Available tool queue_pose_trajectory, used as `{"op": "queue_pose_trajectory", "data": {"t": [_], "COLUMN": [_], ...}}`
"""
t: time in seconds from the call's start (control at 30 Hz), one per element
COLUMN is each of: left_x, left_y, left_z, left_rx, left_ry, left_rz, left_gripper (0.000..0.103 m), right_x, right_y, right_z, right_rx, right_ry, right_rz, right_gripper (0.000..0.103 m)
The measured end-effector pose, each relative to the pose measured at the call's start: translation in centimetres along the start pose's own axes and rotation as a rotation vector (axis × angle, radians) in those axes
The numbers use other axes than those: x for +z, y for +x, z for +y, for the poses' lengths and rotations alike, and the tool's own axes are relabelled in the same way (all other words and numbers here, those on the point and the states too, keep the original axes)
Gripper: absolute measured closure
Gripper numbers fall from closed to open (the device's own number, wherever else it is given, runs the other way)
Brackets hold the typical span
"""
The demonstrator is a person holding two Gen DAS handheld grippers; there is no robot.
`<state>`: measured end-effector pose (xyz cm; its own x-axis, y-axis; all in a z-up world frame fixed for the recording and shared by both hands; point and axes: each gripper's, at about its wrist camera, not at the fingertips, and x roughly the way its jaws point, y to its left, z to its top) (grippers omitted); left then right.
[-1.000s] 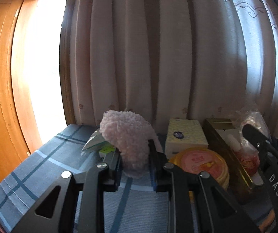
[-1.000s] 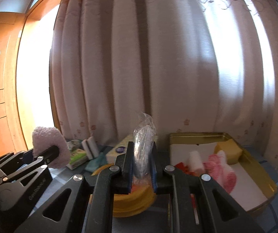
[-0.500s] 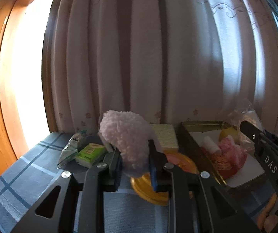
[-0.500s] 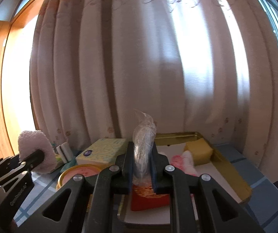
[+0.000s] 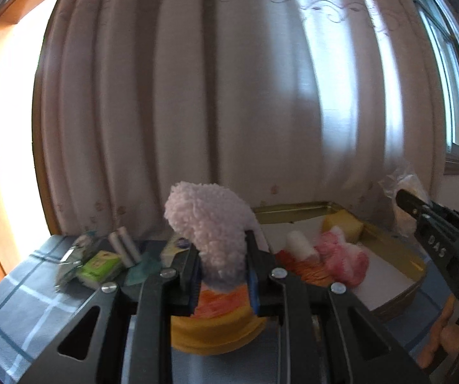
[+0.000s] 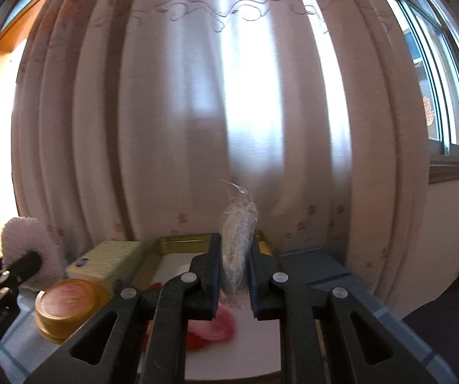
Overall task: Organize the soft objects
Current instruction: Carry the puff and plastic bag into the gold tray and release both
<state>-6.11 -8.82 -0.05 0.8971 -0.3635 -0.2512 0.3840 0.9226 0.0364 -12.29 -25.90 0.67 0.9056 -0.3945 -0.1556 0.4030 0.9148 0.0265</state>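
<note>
My left gripper (image 5: 221,265) is shut on a fluffy pale pink soft object (image 5: 208,224) and holds it above a round yellow tin (image 5: 216,323). My right gripper (image 6: 235,272) is shut on a clear plastic-wrapped bundle (image 6: 237,236) above the gold tray (image 6: 178,243). The gold tray (image 5: 399,297) holds a white liner, a yellow sponge (image 5: 344,225), a white roll (image 5: 299,244), a pink fluffy item (image 5: 344,259) and an orange cloth (image 5: 306,270). The right gripper also shows at the right of the left wrist view (image 5: 405,198).
On the blue checked tablecloth (image 5: 14,304) lie a green tissue pack (image 5: 101,267), two grey-white rolls (image 5: 123,244) and a foil packet (image 5: 69,262). A pale yellow tissue box (image 6: 107,260) stands behind the round tin (image 6: 69,304). Curtains (image 6: 229,112) hang close behind the table.
Both grippers have swung to the right with their loads. The right gripper now hangs over the tray's middle; the left gripper now faces the round tin and tray.
</note>
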Motion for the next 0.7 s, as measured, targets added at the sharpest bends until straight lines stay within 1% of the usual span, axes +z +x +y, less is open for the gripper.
{"op": "queue_pose_trajectory", "data": {"t": [0.13, 0.2, 0.3, 0.43, 0.5, 0.57, 0.67, 0.7], "left_x": [0.5, 0.8, 1.0, 0.4, -0.1, 0.0, 0.0, 0.0], "left_y": [0.9, 1.5, 2.7, 4.2, 4.9, 5.2, 5.8, 5.9], "left_z": [-2.0, -3.1, -5.2, -7.5, -8.3, -8.5, -8.4, -8.4], "left_rx": [-0.047, -0.079, -0.129, -0.171, -0.176, -0.181, -0.163, -0.159], "left_ry": [0.014, 0.017, 0.028, 0.065, 0.08, 0.069, 0.056, 0.052], "left_rz": [0.008, 0.02, 0.056, 0.117, 0.158, 0.174, 0.194, 0.199], "left_gripper": [0.081, 0.081, 0.081, 0.081, 0.081, 0.081, 0.074, 0.073], "right_x": [0.2, 0.3, 0.2, 0.0, 0.0, -0.1, -0.1, -0.1], "right_y": [0.6, 1.2, 2.6, 4.0, 4.4, 4.7, 5.2, 5.3], "right_z": [-1.2, -1.9, -3.0, -3.4, -3.2, -2.9, -2.9, -2.9], "right_rx": [-0.041, -0.058, -0.049, -0.027, -0.012, 0.013, 0.035, 0.046], "right_ry": [-0.045, -0.053, -0.038, -0.034, -0.048, -0.06, -0.058, -0.055], "right_rz": [-0.006, 0.007, 0.063, 0.121, 0.128, 0.143, 0.159, 0.164], "right_gripper": [0.087, 0.087, 0.087, 0.087, 0.087, 0.087, 0.087, 0.087]}}
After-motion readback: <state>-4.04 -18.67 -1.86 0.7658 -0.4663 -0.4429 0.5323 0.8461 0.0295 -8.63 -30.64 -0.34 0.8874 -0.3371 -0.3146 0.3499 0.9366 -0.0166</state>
